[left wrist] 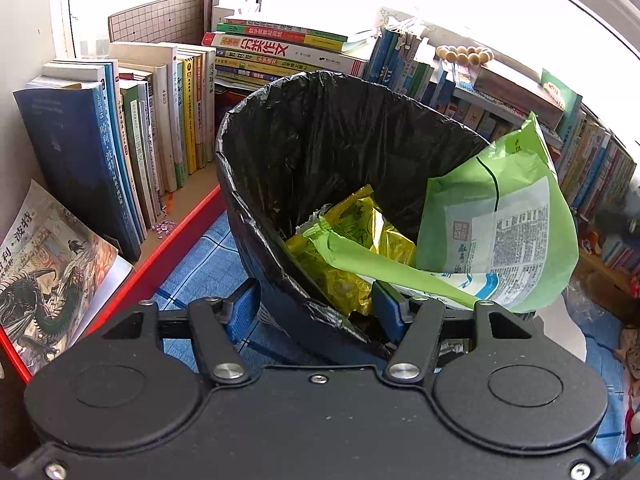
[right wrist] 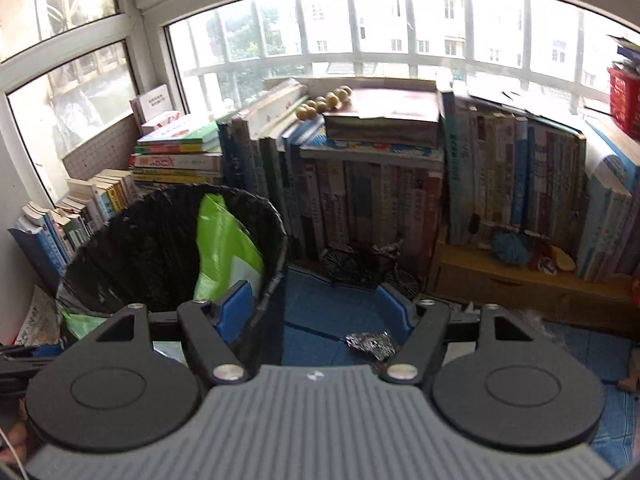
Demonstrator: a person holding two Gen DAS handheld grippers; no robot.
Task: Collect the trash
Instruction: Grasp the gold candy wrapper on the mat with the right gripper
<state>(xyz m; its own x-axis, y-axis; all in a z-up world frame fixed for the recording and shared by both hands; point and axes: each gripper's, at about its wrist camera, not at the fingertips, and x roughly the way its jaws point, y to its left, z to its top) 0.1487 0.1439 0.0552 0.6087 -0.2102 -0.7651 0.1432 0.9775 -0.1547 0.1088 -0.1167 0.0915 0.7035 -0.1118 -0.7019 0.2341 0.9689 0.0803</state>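
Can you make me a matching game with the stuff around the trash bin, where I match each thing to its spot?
Things:
1. green bag
2. yellow wrapper
3. crumpled foil
4. wooden beads

Places:
A. on top of the books
B. on the blue floor beside the bin
C. low inside the bin
D. sticking up over the bin's rim

Pairs: 1-D, 2-C, 3-B, 4-A

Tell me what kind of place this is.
Probably an enclosed home balcony or sunroom used to store books: barred windows wrap the corner, rows of books line the sill side, and a bin stands on blue floor mats.
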